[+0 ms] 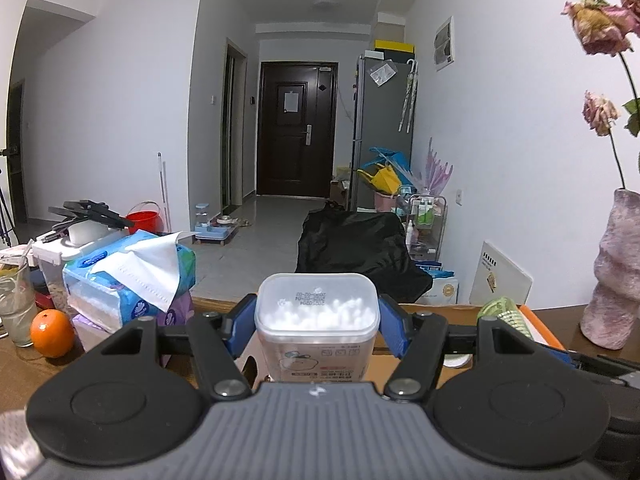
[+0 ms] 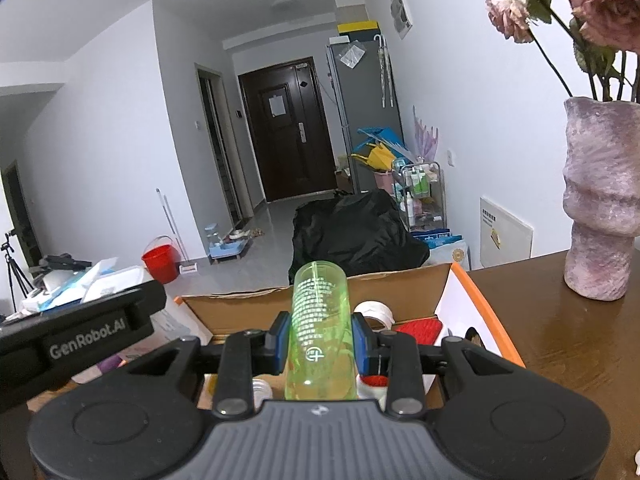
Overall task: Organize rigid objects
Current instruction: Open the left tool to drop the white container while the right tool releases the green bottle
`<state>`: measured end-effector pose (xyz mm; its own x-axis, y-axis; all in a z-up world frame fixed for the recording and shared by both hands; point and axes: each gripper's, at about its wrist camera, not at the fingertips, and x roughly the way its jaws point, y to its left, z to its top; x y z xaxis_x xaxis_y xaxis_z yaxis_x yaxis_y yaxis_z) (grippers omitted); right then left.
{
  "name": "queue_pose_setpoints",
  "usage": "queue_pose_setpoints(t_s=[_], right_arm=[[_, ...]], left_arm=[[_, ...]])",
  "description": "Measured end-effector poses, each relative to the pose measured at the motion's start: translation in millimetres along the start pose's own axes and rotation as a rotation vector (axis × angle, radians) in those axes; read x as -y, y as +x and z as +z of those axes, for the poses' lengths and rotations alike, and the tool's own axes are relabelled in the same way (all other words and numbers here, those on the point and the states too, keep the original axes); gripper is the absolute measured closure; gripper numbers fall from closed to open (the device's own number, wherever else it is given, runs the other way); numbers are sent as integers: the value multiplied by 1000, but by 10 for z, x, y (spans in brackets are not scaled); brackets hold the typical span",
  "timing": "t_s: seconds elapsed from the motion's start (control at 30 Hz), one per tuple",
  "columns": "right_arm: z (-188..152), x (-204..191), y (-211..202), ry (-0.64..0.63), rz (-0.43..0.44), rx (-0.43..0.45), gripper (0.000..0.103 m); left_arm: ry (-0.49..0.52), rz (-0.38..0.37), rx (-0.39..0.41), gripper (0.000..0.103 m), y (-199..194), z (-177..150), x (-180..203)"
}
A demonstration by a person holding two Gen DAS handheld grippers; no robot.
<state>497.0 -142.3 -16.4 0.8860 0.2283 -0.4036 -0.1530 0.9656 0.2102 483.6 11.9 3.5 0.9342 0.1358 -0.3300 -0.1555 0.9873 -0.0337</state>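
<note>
My left gripper [image 1: 318,326] is shut on a clear plastic tub of cotton swabs [image 1: 317,320], its blue pads pressed on both sides. The tub hangs above the wooden table, near the cardboard box [image 1: 440,306]. In the right wrist view my right gripper [image 2: 320,340] is shut on a translucent green bottle [image 2: 320,328] that points forward over the open cardboard box [image 2: 248,304]. Inside the box lie a white cap [image 2: 374,312], a red item [image 2: 420,328] and other small containers. The left gripper's black body [image 2: 76,336] shows at the left of that view.
A tissue pack [image 1: 128,280], an orange [image 1: 52,332] and a glass [image 1: 16,308] stand at the table's left. A pink vase [image 2: 600,200] with dried roses stands at the right. Beyond the table's far edge lie a black bag [image 1: 356,244], a red bucket [image 2: 160,262] and a trolley.
</note>
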Motion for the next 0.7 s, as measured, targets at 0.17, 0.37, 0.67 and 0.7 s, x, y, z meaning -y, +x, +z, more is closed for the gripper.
queue_pose_setpoints(t_s=[0.17,0.37,0.67,0.7], right_arm=[[2,-9,106,-19,-16,-14,73],[0,-12,192,-42,-41,-43,73],[29,19,160,-96,-131,-67,33],[35,28,128,-103,-140,-56,28]], left_arm=[[20,12,-14,38,145,-24,34],[22,0,-40,38,237,-53,16],[35,22,-54,5,257,-62,-18],[34,27,-48,1,244,-56,-18]])
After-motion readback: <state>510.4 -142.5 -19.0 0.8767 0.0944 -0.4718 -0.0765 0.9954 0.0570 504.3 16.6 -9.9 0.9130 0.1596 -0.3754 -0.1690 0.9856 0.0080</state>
